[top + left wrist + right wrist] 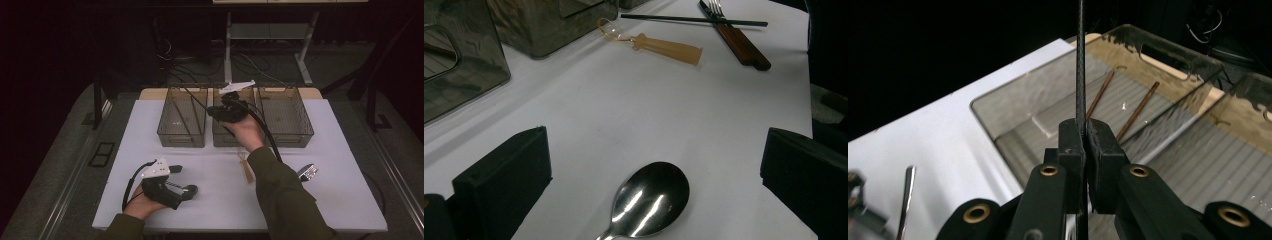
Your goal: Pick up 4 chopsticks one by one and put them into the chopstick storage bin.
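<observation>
A white table [320, 150] stands in a dark room. The right gripper [1082, 135] pinches a black chopstick [1081, 60] above the left bin [1013, 107], which holds what look like brown chopsticks [1138, 111]. The left gripper [654, 170] gapes wide, a spoon [649, 200] between its jaws.

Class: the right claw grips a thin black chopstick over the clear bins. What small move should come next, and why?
Probably carry the black chopstick over the left bin and open the claw. The right claw is clamped on it, and two brown chopsticks already lie in that bin, so it seems to be the chopstick bin.
</observation>
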Motion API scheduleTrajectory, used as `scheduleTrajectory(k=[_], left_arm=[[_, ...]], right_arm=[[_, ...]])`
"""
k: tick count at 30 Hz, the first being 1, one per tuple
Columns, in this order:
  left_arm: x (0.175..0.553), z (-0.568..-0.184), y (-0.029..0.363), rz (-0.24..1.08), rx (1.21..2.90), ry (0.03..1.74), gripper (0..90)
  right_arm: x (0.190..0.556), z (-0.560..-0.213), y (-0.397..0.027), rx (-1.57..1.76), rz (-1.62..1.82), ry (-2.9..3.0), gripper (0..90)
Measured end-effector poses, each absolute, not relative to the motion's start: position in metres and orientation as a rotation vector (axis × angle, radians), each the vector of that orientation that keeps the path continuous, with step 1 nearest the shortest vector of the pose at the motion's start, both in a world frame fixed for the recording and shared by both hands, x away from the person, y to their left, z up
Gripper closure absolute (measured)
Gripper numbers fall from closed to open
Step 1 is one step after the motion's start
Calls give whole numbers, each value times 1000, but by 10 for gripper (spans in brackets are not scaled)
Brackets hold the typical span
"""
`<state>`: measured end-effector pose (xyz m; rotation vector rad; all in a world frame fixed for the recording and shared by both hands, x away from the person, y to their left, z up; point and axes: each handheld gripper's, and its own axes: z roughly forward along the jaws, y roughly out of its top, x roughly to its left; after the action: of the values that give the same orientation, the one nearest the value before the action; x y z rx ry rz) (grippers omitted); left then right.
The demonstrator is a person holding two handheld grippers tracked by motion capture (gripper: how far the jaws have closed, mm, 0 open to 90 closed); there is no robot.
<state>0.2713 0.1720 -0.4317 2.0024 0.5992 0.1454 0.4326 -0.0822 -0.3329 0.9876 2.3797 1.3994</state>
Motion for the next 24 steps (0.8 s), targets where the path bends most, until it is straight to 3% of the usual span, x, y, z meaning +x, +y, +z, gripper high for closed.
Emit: scheduleTrajectory(k=[24], left_arm=[[272,-429,174,141,1987,585,0]], right_arm=[[476,-355,11,1024,1362,2390,857]])
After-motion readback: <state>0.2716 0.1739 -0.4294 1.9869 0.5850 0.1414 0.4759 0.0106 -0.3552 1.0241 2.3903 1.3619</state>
